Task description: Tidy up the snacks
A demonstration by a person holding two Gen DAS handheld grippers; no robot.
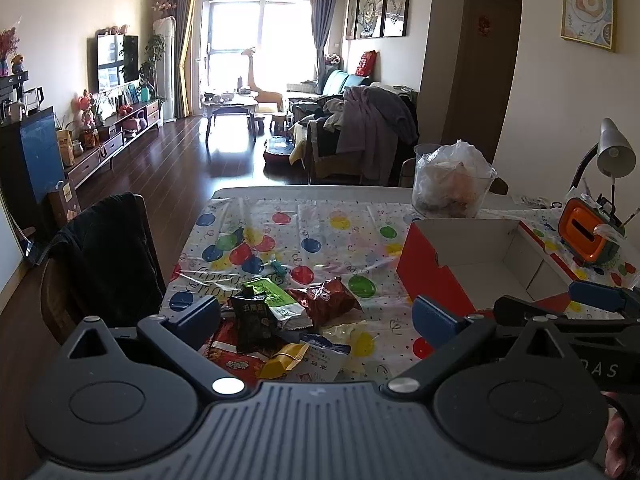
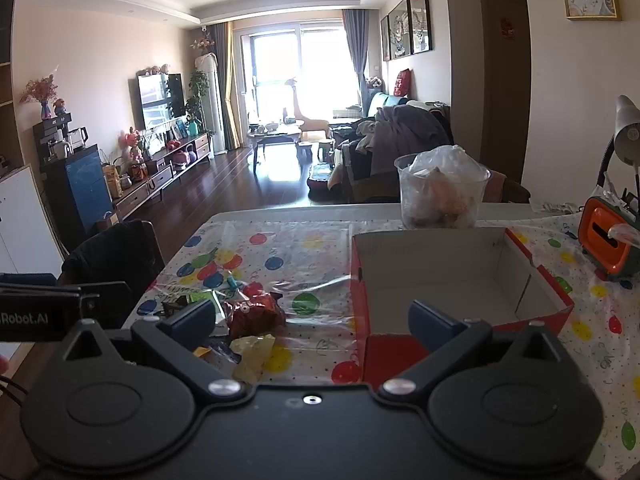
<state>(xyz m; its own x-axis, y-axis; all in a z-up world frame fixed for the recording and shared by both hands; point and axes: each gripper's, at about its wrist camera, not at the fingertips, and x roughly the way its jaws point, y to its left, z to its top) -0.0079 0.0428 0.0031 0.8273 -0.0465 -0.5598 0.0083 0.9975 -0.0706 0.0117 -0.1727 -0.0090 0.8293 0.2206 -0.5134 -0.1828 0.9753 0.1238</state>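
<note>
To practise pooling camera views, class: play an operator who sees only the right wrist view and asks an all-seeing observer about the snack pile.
Operator: What lies left of the brown packet?
Observer: A black packet, overlapping a green packet.
Operator: Is the left gripper holding anything?
Observer: No. The left gripper is open over the pile, with nothing between its fingers.
Operator: Anything nearer the table edge?
Observer: A white packet beside a yellow packet.
</note>
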